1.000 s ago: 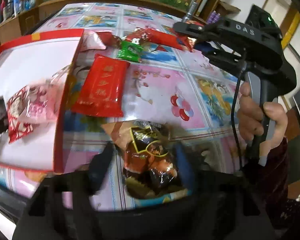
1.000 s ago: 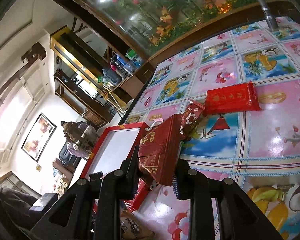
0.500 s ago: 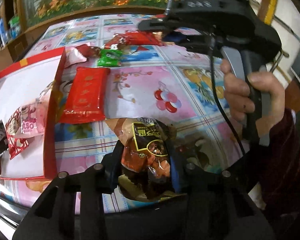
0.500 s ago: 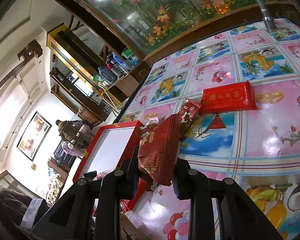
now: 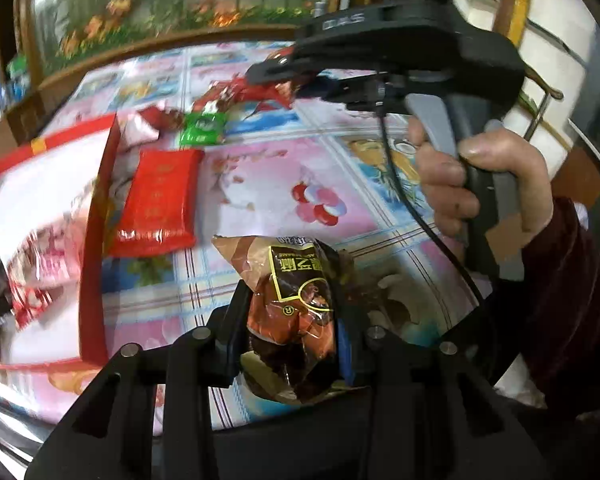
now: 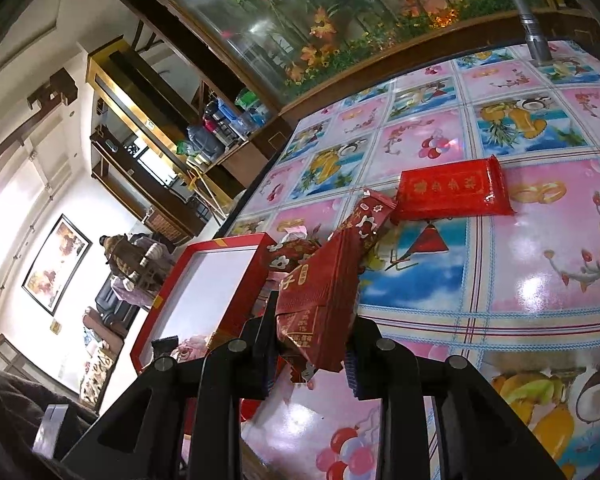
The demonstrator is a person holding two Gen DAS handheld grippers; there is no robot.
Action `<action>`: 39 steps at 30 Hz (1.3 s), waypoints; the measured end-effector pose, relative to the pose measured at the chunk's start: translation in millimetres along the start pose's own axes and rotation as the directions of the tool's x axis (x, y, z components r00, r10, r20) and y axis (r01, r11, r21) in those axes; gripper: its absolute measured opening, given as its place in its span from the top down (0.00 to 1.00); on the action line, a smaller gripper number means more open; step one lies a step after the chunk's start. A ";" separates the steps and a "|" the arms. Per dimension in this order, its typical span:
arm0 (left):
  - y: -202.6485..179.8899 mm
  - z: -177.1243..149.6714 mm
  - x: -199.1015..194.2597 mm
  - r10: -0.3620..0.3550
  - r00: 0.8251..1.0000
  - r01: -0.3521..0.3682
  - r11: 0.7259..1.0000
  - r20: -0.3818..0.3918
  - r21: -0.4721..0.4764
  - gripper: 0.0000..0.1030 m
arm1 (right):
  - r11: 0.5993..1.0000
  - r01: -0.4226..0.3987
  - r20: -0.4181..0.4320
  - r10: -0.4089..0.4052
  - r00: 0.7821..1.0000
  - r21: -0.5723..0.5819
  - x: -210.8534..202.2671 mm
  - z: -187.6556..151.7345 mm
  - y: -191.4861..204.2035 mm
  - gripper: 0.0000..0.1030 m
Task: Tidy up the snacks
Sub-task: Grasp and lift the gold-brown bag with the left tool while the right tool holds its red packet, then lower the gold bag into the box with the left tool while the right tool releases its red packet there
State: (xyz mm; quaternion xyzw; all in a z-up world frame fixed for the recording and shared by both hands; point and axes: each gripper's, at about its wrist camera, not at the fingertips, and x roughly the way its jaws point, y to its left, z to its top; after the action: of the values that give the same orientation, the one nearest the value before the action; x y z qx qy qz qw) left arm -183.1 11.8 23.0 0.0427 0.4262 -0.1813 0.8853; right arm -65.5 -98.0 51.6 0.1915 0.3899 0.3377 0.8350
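Observation:
My left gripper [image 5: 290, 332] is shut on a brown snack bag [image 5: 296, 300] and holds it above the table's near edge. My right gripper [image 6: 310, 344] is shut on a dark red snack packet [image 6: 320, 292] and holds it in the air; it also shows in the left wrist view [image 5: 276, 76] at the far side. A red box with a white floor [image 5: 40, 184] lies on the left with several snacks inside; in the right wrist view the box [image 6: 208, 284] is just left of the held packet.
A flat red packet [image 5: 158, 200] lies beside the box wall. A green packet [image 5: 202, 130] and a pink-red one [image 5: 148, 124] lie farther back. Another flat red packet [image 6: 452, 192] lies on the flowered tablecloth [image 6: 540, 264]. A wooden ledge [image 6: 420, 56] borders the far side.
My left gripper has lifted and pulled back with the brown bag. The right gripper with the red packet now looms closer and higher in the left view.

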 end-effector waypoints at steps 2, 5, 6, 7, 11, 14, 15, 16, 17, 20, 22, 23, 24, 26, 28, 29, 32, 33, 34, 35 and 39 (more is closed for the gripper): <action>1.6 1.8 -4.0 -0.017 1.000 0.017 1.000 0.015 -0.008 0.67 | 1.000 0.001 0.003 -0.001 1.000 0.006 -0.3 0.1 -0.8 0.72; 9.0 2.8 -8.8 -0.020 0.999 0.021 0.999 0.029 -0.031 0.67 | 1.000 0.000 0.007 0.000 1.000 0.006 -0.1 0.3 -1.0 0.72; 14.7 3.5 -11.6 -0.027 0.999 0.029 0.998 0.036 -0.051 0.67 | 1.000 -0.004 0.006 0.004 1.000 0.002 0.7 0.1 0.3 0.72; 20.5 4.7 -14.4 -0.034 0.998 0.037 0.997 0.043 -0.071 0.67 | 1.000 -0.007 0.005 0.007 1.000 -0.002 1.5 0.0 1.3 0.72; 48.9 9.3 -31.6 -0.001 0.996 0.014 0.989 0.088 -0.145 0.67 | 0.998 0.005 -0.005 -0.005 1.000 -0.060 8.8 -2.6 12.9 0.72; 74.9 11.0 -46.6 0.048 0.991 -0.022 0.979 0.123 -0.204 0.67 | 0.996 -0.018 -0.022 0.016 1.000 -0.089 17.1 -4.4 22.9 0.73; 86.2 11.4 -52.1 0.078 0.988 -0.047 0.973 0.134 -0.224 0.67 | 0.996 -0.028 -0.026 0.025 0.999 -0.089 19.5 -4.3 24.6 0.73; 94.5 11.4 -55.7 0.102 0.985 -0.067 0.968 0.138 -0.241 0.67 | 0.995 -0.044 -0.033 0.041 0.999 -0.085 25.0 -4.5 29.3 0.73; 103.5 11.1 -59.2 0.124 0.982 -0.084 0.962 0.140 -0.260 0.67 | 0.995 -0.051 -0.038 0.048 0.998 -0.084 28.5 -5.1 32.0 0.73; 130.4 8.3 -67.7 0.189 0.972 -0.138 0.941 0.141 -0.310 0.67 | 0.990 -0.085 -0.066 0.078 0.995 -0.110 48.0 -8.6 54.8 0.73; 144.2 6.7 -68.9 0.224 0.966 -0.169 0.927 0.133 -0.335 0.67 | 0.986 -0.106 -0.089 0.094 0.992 -0.133 60.5 -12.2 69.7 0.73; 151.4 6.1 -69.7 0.242 0.962 -0.185 0.920 0.129 -0.345 0.67 | 0.982 -0.119 -0.109 0.104 0.989 -0.148 71.1 -15.5 81.5 0.73; 156.5 5.2 -69.9 0.255 0.959 -0.197 0.916 0.127 -0.350 0.67 | 0.980 -0.127 -0.122 0.109 0.987 -0.156 77.3 -18.3 88.0 0.73; 167.3 1.9 -71.0 0.285 0.951 -0.226 0.903 0.118 -0.365 0.67 | 0.972 -0.146 -0.152 0.119 0.981 -0.184 92.5 -25.1 106.6 0.73; 178.2 -1.3 -70.5 0.299 0.948 -0.237 0.893 0.108 -0.383 0.67 | 0.960 -0.175 -0.177 0.138 0.974 -0.218 104.9 -32.3 126.6 0.73; 181.7 -2.2 -70.1 0.305 0.947 -0.243 0.889 0.105 -0.389 0.67 | 0.954 -0.192 -0.190 0.149 0.970 -0.231 110.9 -36.5 136.5 0.73; 194.2 -6.6 -69.2 0.328 0.941 -0.266 0.872 0.086 -0.412 0.67 | 0.942 -0.206 -0.222 0.149 0.964 -0.265 125.2 -47.5 156.0 0.73; 197.9 -7.2 -68.8 0.337 0.938 -0.276 0.866 0.080 -0.417 0.67 | 0.938 -0.200 -0.231 0.136 0.963 -0.283 130.2 -51.9 162.9 0.73; 203.5 -8.6 -68.7 0.351 0.933 -0.289 0.858 0.075 -0.425 0.67 | 0.933 -0.195 -0.241 0.123 0.963 -0.301 135.6 -55.7 168.9 0.73; 206.5 -11.9 -70.5 0.353 0.933 -0.290 0.854 0.072 -0.431 0.67 | 0.931 -0.203 -0.260 0.124 0.958 -0.304 140.6 -58.9 173.0 0.73; 217.8 -18.4 -68.3 0.368 0.928 -0.308 0.838 0.049 -0.451 0.67 | 0.921 -0.225 -0.291 0.131 0.948 -0.317 147.1 -66.3 182.4 0.73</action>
State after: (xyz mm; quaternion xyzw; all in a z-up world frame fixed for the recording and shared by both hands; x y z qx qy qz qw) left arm -157.9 238.2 46.7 -0.0936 0.3812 0.0755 0.9166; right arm -124.1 138.1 39.9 0.0300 0.4128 0.4986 0.7616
